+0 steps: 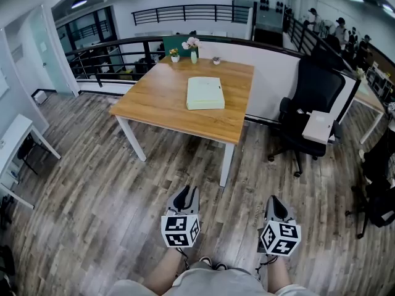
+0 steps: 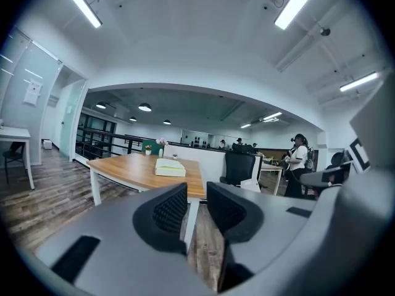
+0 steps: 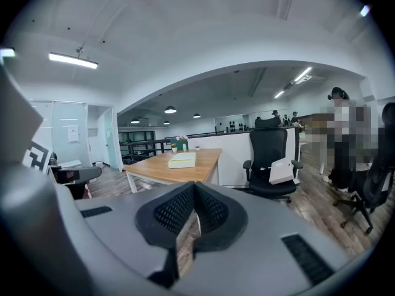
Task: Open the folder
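Both empty, the left hand-held gripper (image 1: 189, 193) stands slightly apart, the right hand-held gripper (image 1: 275, 201) together; the folder (image 1: 205, 93) lies closed.

Folder (image 1: 205, 93) lies on the table (image 1: 154, 103), toward its far side. A flower vase (image 1: 193, 53) stands behind it at the far edge. An office chair (image 1: 311, 113) stands right of the table. Left gripper (image 1: 187, 194) and right gripper (image 1: 276, 202) sit side by side in front, well apart from the table.

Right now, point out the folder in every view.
Head view: folder flat on the wooden table, upper centre.
Left gripper view: folder left of centre, above the jaws.
Right gripper view: folder just left of centre, above the jaws.
Shared landmark: the black office chair, right of the table in all three.
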Available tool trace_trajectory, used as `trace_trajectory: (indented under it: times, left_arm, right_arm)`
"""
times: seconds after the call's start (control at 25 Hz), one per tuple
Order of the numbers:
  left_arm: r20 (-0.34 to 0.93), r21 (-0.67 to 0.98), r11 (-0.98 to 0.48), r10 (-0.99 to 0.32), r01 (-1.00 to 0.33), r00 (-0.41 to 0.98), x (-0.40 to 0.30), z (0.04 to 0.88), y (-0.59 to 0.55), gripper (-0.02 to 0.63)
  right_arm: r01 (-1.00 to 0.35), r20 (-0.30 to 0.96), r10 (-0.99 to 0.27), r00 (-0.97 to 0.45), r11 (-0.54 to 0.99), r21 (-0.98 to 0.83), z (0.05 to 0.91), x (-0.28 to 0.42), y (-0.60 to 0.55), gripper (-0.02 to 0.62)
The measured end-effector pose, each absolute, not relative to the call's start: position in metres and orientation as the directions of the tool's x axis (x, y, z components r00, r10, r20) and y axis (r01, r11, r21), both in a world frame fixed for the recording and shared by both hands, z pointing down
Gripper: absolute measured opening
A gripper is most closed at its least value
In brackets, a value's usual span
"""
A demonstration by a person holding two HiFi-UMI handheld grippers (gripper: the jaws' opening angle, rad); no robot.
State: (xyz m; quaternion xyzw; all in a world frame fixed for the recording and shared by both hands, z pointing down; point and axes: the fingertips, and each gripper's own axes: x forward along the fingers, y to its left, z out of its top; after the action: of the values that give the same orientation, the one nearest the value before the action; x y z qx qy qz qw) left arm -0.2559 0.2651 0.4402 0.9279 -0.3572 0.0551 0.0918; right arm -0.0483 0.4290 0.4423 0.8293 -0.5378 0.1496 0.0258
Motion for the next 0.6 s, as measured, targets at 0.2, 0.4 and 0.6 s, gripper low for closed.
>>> trace_trajectory:
  times: [0.2,0.4,0.6]
  left_arm:
    - [0.183,0.143,-0.732,-0.642,-0.666,0.745,-0.258,0.444,0.266,0.12]
    - [0.2,0.148,-0.733,-0.636,-0.664,0.746,-0.262,0.451,0.263,0.176]
    - [0.201,0.157,-0.738,-0.627,-0.656,0.753,-0.266,0.457,0.257,0.249]
  right_arm:
    - [-0.893,0.291,-0.881,0.372,-0.425,-0.147,0.446,-0.047,0.433,0.002]
    - [-0.883,0.297,-0.872,0.389,-0.444,-0.15,0.446,-0.046,0.436,0.002]
    - [-0.872,0.306,-0.862,0.403,-0.464,-0.158,0.451,-0.048,0.435,0.002]
